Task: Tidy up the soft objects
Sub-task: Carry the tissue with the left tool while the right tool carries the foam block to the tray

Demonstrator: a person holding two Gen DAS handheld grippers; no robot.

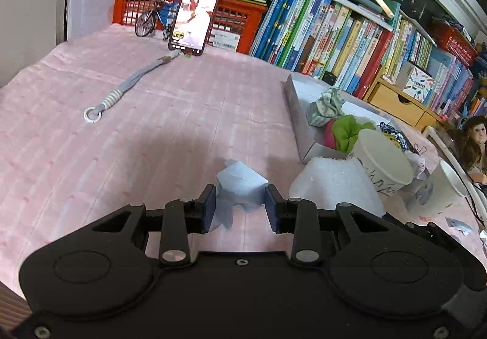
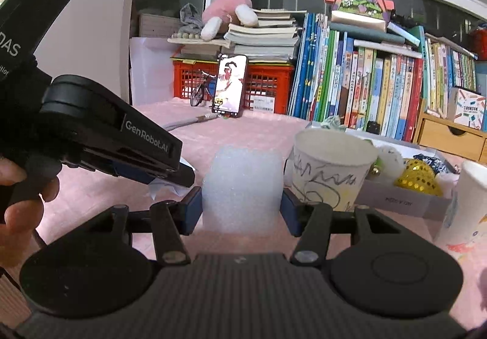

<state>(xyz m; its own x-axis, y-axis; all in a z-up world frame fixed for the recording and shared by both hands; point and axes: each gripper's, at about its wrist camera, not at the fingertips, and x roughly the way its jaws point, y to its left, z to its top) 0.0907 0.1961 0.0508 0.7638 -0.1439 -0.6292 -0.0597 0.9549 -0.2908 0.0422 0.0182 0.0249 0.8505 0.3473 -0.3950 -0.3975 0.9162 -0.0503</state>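
Observation:
In the left wrist view my left gripper [image 1: 240, 205] has its pads against both sides of a crumpled pale blue tissue [image 1: 240, 183] that rests on the pink cloth [image 1: 121, 132]. A white foam block [image 1: 331, 183] lies just right of it. In the right wrist view my right gripper [image 2: 242, 206] has its pads against both sides of that white foam block [image 2: 242, 183], which stands upright on the cloth. The left gripper's body [image 2: 100, 132] shows at the left there. A grey box [image 1: 301, 113] at the right holds green, pink and patterned soft items [image 1: 344, 128].
Two paper cups [image 2: 330, 168] [image 2: 468, 205] stand right of the foam. A phone [image 1: 194, 16], a toy bicycle [image 1: 152, 16] and a red crate [image 1: 231, 19] are at the back. A grey strap [image 1: 127, 86] lies on the cloth. Books [image 1: 350, 34] line the right.

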